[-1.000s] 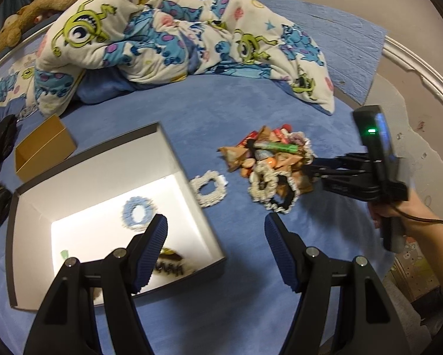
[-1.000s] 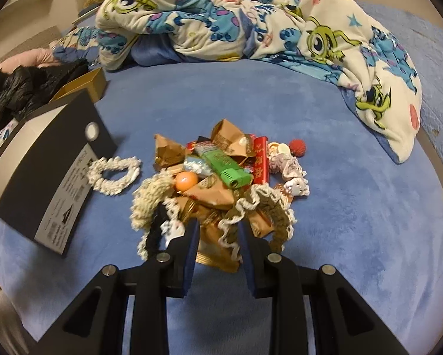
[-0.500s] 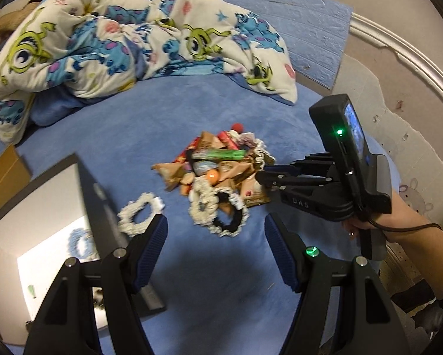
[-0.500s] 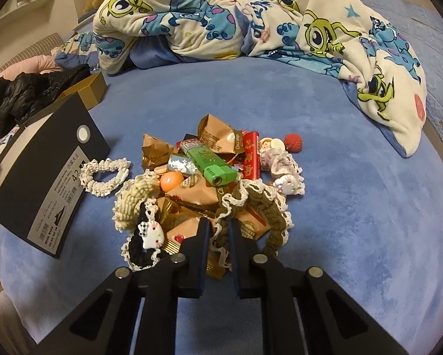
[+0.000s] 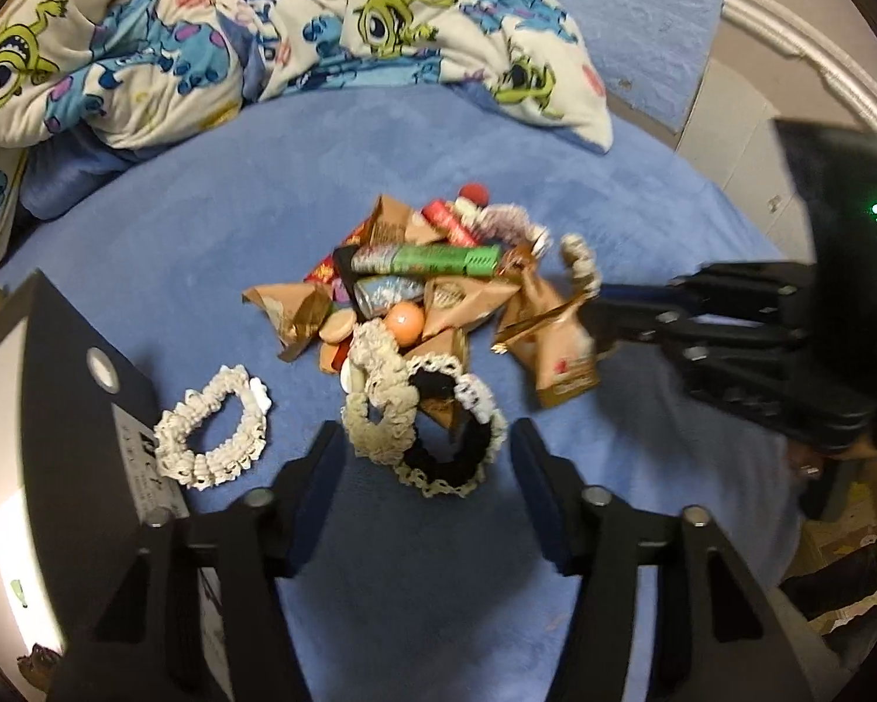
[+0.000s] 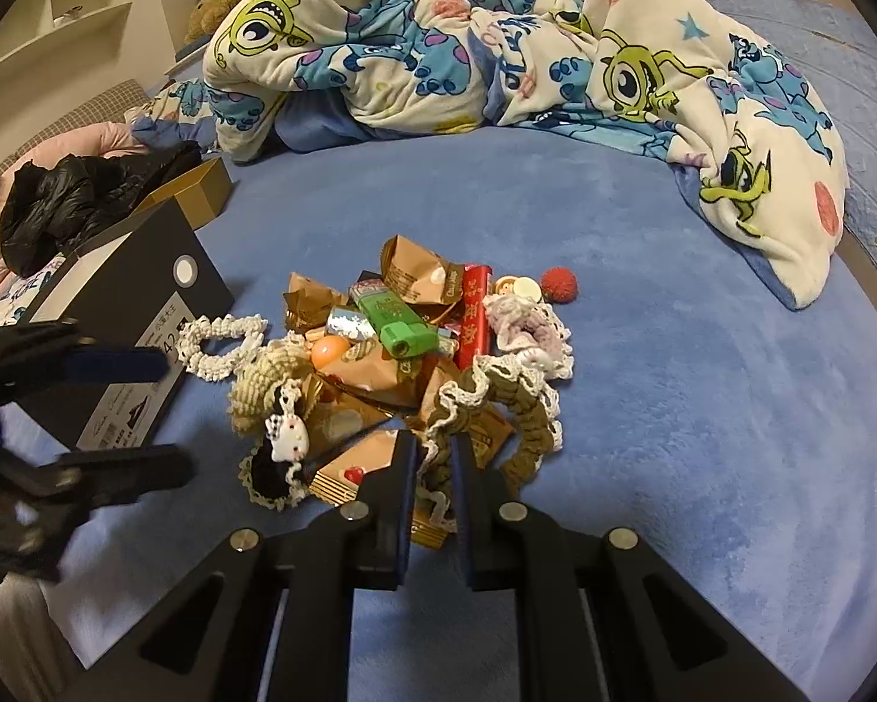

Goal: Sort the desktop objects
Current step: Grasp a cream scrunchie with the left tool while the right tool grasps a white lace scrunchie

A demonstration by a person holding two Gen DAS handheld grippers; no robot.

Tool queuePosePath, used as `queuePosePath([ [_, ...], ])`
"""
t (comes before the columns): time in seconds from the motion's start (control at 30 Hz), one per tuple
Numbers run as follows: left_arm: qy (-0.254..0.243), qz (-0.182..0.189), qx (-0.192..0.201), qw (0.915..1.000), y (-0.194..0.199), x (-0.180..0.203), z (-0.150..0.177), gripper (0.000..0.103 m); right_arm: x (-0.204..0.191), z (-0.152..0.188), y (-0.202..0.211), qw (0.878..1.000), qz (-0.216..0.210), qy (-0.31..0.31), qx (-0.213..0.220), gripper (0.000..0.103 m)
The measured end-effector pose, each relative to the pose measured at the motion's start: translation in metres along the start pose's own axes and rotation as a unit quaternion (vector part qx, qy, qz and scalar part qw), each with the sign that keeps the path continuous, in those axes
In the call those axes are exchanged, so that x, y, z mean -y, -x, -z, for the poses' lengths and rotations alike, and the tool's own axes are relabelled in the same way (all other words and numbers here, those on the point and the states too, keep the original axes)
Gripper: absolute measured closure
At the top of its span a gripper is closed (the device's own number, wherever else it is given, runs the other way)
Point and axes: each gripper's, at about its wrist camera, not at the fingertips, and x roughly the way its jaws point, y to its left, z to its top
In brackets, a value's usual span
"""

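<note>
A heap of snack wrappers and hair scrunchies [image 6: 426, 351] lies mid-way across a blue bed cover [image 6: 701, 409]. At its near edge in the right wrist view, a brown scrunchie with white lace trim [image 6: 497, 403] is pinched by the right gripper [image 6: 435, 468], whose jaws are closed on a fold of its lace. In the left wrist view that grip is mostly masked by a brown wrapper [image 5: 555, 345], and only the right gripper [image 5: 614, 307] reaching in from the right is made out.

The left gripper [image 5: 426, 468] is seen from its own camera hanging over a black scrunchie with cream lace [image 5: 456, 439]; its jaws are closing, with the scrunchie framed between them but not pressed. A cat-face charm [image 6: 286, 439] on that scrunchie is shown only by the right wrist view.

A loose white scrunchie [image 5: 213, 439] lies just beside a black shoebox [image 5: 75, 409]. A green packet [image 6: 397, 322] and a red ball [image 6: 558, 284] sit within and at the heap's far side. A cartoon-print duvet [image 6: 497, 47] is bunched behind.
</note>
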Motion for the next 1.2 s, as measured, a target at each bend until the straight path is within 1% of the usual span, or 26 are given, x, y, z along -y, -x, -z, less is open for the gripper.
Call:
queuePosePath([
  [0.1,0.003,-0.004,-0.014,0.9999,-0.016,-0.007,0.001,0.062,0.004,0.003,0.000,1.000,-0.002,0.003,-0.004,0.091],
  [0.2,0.012,-0.009,-0.019,0.9997,-0.026,-0.015,0.002,0.065,0.007,0.006,-0.001,1.000,-0.005,0.003,-0.007,0.091],
  [0.23,0.019,-0.006,-0.020,0.9996,-0.028,-0.018,0.003,0.065,0.008,0.006,-0.002,1.000,-0.006,0.004,-0.007,0.091],
  [0.3,0.027,0.002,-0.020,0.9994,-0.031,-0.022,0.003,0.071,0.009,0.007,-0.002,1.000,-0.009,0.003,-0.006,0.091],
  [0.43,0.021,0.005,-0.021,0.9995,-0.036,-0.020,0.002,0.081,0.011,0.007,-0.003,1.000,-0.013,0.003,-0.004,0.091],
  [0.57,0.014,0.001,-0.025,0.9996,-0.043,-0.015,-0.001,0.081,0.013,0.007,-0.005,1.000,-0.022,-0.006,0.000,0.091],
  [0.63,0.015,0.000,-0.024,0.9996,-0.044,-0.015,-0.003,0.084,0.014,0.007,-0.006,1.000,-0.024,-0.009,0.001,0.091],
  [0.7,0.016,-0.001,-0.024,0.9996,-0.045,-0.014,-0.004,0.089,0.015,0.007,-0.007,1.000,-0.025,-0.010,0.002,0.091],
  [0.77,0.020,-0.002,-0.024,0.9995,-0.045,-0.014,-0.006,0.090,0.017,0.007,-0.007,0.999,-0.031,-0.017,0.001,0.088],
  [0.93,0.018,-0.005,-0.019,0.9996,-0.041,-0.013,-0.008,0.091,0.019,0.007,-0.008,0.999,-0.037,-0.029,-0.002,0.086],
  [1.03,0.022,-0.003,-0.016,0.9996,-0.039,-0.015,-0.008,0.091,0.018,0.005,-0.009,0.999,-0.034,-0.031,-0.003,0.081],
  [1.13,0.022,-0.003,-0.014,0.9997,-0.037,-0.016,-0.007,0.092,0.020,0.002,-0.010,0.998,-0.034,-0.046,-0.001,0.078],
  [1.2,0.022,-0.002,-0.014,0.9997,-0.036,-0.017,-0.007,0.092,0.020,0.000,-0.011,0.998,-0.031,-0.049,0.001,0.077],
])
